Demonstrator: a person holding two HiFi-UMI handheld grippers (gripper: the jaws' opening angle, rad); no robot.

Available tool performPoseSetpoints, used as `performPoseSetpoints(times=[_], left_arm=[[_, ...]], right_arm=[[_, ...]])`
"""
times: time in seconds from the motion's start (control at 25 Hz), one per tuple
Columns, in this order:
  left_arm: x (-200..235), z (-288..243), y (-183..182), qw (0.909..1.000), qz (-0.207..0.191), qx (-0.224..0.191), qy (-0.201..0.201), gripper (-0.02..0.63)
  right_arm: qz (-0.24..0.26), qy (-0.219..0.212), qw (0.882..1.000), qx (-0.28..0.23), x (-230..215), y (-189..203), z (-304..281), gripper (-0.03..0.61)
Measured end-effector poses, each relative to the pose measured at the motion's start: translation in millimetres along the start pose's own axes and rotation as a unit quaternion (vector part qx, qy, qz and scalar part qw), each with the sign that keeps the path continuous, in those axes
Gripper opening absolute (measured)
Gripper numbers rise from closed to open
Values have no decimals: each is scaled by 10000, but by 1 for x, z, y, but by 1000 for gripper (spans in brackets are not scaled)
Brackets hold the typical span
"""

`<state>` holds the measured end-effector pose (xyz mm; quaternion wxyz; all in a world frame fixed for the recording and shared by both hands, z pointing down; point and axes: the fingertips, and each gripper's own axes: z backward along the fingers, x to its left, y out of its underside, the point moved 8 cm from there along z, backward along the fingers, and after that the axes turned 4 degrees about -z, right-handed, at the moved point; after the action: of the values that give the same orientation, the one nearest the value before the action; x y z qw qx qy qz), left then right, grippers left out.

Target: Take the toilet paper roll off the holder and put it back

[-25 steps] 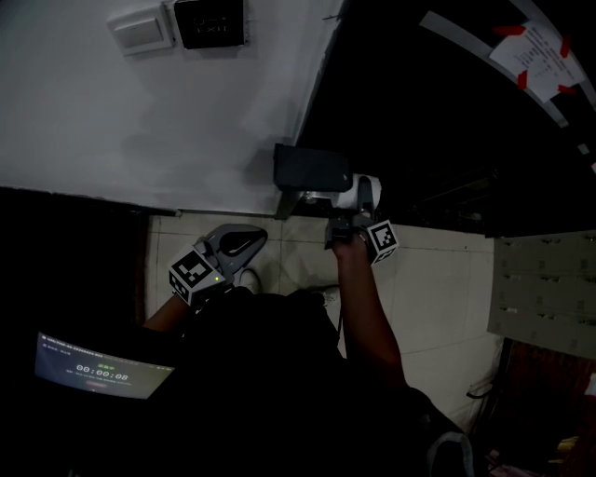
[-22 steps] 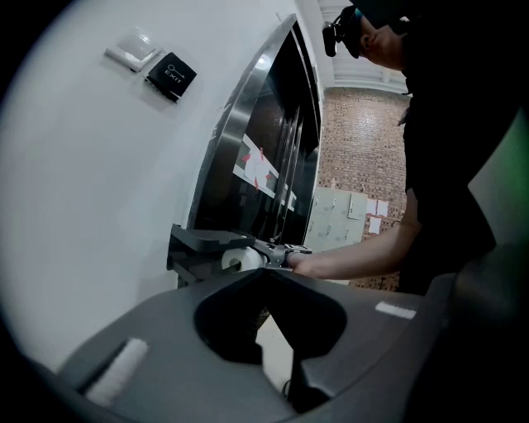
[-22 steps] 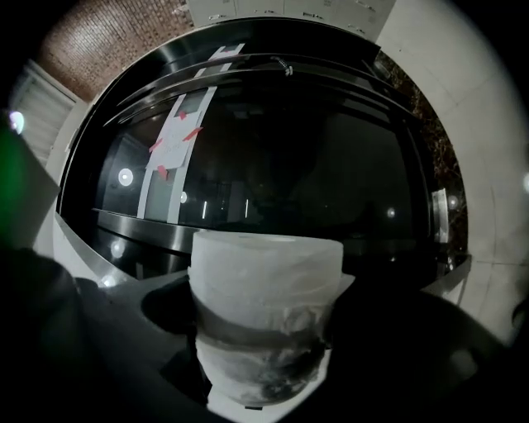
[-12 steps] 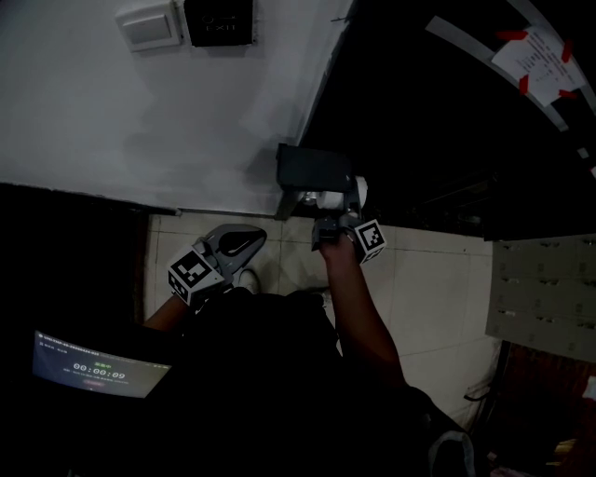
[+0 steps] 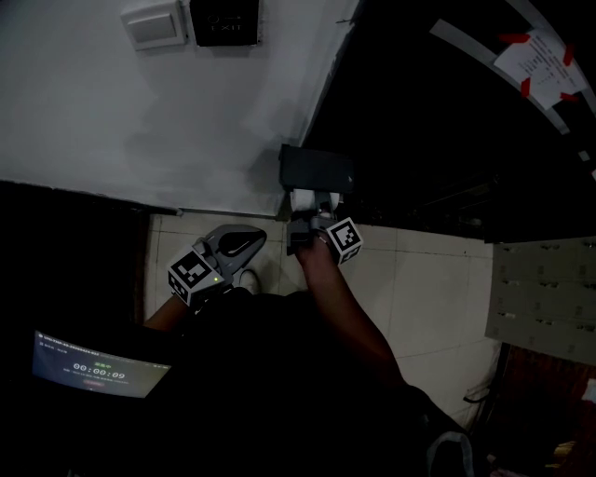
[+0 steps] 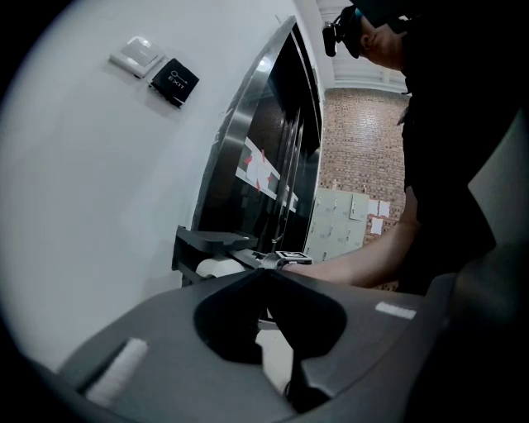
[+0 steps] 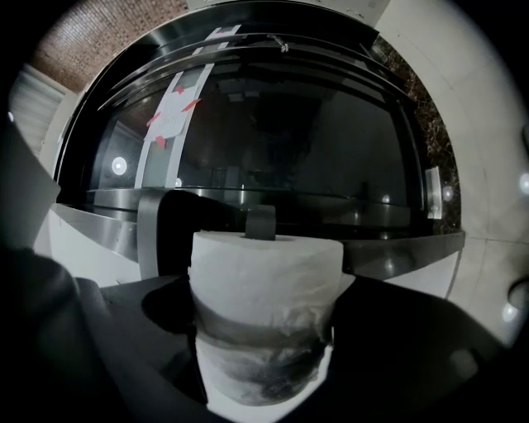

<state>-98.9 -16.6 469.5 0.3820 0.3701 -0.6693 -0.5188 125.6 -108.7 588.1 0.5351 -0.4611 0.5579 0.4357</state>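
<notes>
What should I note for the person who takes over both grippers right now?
Left gripper: jaws together, empty, away from the holder.
Right gripper: jaws shut on the toilet paper roll.
Roll: under the dark holder; fully seated or not, I cannot tell.
Done: within the last second the roll moved in under the holder; the return seems under way.
Left: seat it, open the jaws, withdraw.

toilet paper roll (image 7: 266, 273) 1 | holder (image 5: 317, 170) 1 | left hand-held gripper (image 5: 238, 243) 1 | right hand-held gripper (image 5: 304, 222) 1 | wall switch (image 5: 154, 23) 1
</notes>
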Motion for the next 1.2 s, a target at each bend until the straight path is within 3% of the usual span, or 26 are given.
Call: performPoseSetpoints(times=[0.48,0.8,0.96,1.12,1.2], left_arm=[[2,-3,3,10000,28,-17,46,3],[1,-12,-1,9999,37,-23,134,3],[1,-19,-4,9998,12,-33,185,3],[2,-22,-5,9998,8,-36,195,3],[2,-23,-6,9998,-4,-40,181,3]], right_arm=[[-13,-61,9998,166,-3,6,7,468],[-113,57,9991,397,-11,10,48,469],[144,120,9980,601,-3,6,71,469],[822,-9,9926,894,6,-6,85,469],[922,43,9914,933,4,-13,93,469]])
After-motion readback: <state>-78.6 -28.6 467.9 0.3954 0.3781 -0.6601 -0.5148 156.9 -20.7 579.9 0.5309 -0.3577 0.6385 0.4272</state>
